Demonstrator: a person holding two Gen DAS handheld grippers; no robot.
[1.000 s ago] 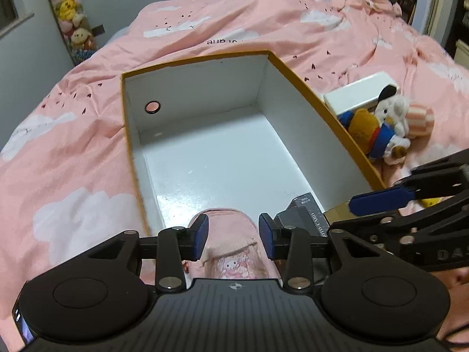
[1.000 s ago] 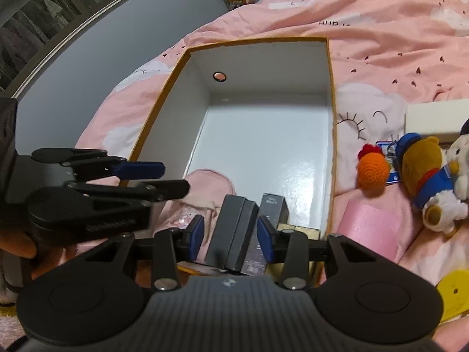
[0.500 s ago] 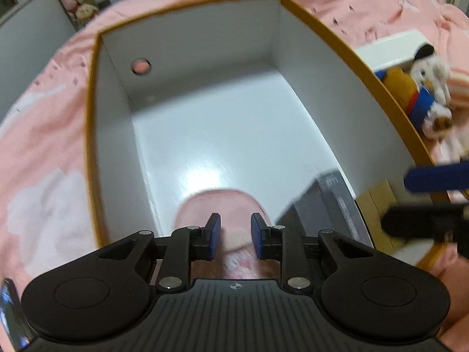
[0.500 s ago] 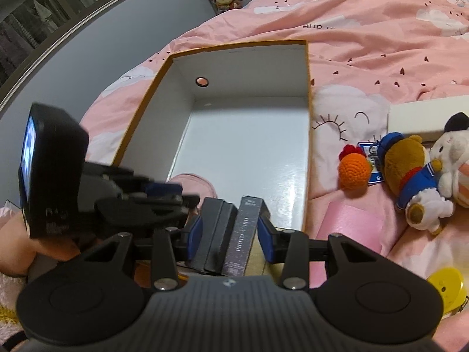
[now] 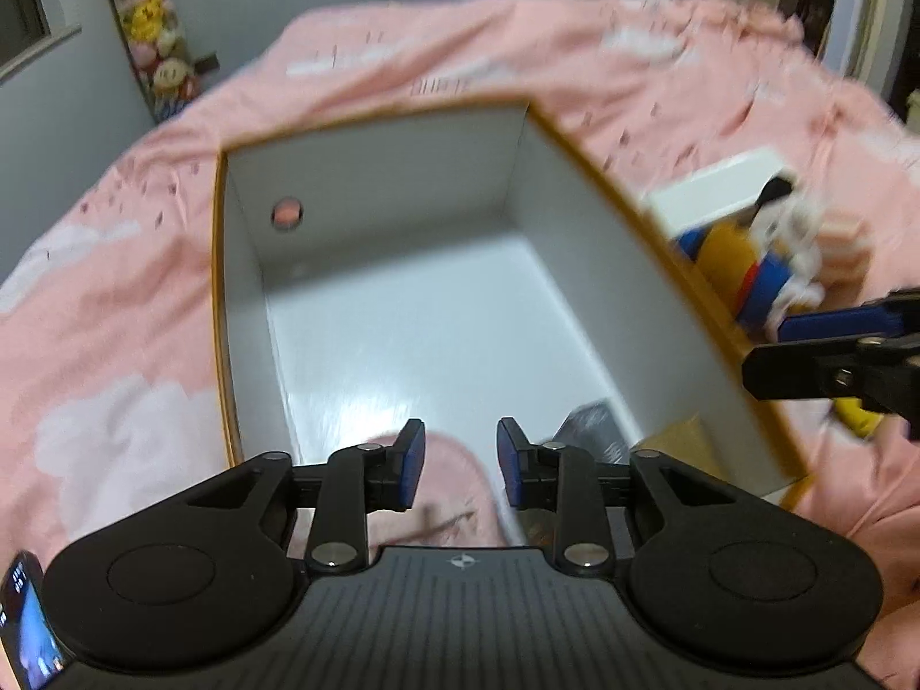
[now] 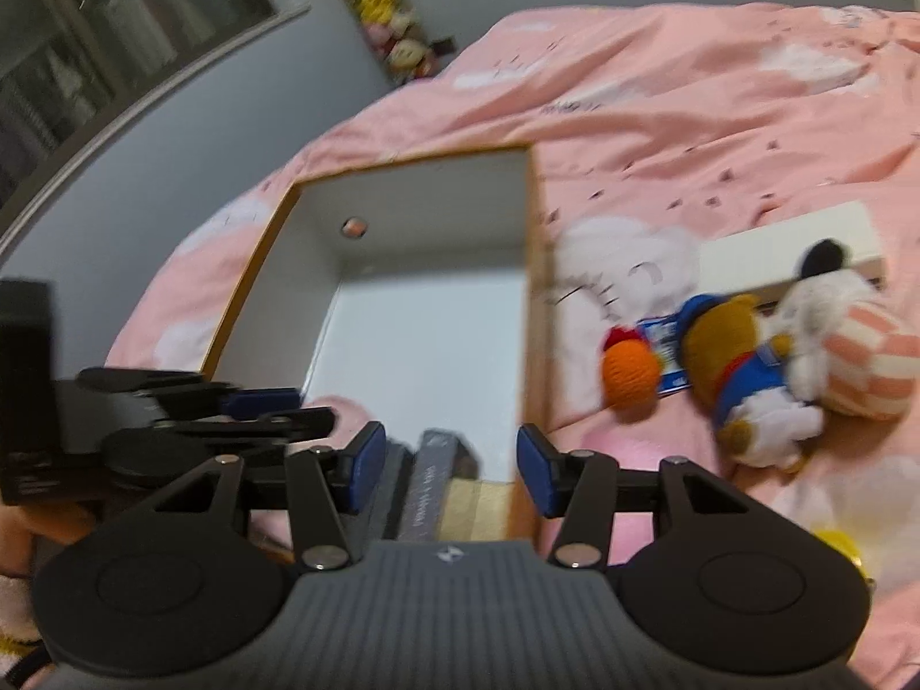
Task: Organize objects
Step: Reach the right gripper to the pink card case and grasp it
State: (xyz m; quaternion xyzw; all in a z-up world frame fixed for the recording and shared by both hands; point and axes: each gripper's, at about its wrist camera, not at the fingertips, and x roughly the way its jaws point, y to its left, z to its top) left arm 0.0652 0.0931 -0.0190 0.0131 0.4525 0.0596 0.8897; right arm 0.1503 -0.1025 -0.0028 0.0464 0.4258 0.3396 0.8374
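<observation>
Fingers [image 6: 545, 477] now wider, dark boxes [image 6: 428, 486] released

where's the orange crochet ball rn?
Right wrist view, right of centre: the orange crochet ball lies on the pink duvet outside the box, just left of the bear plush.

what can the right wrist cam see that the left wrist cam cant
Only the right wrist view shows the orange ball, the blue card behind it and the window. Only the left wrist view shows the door frame. Both show the box, pink pouch, dark boxes, plush toys, white box, and each other's open fingers.
</observation>
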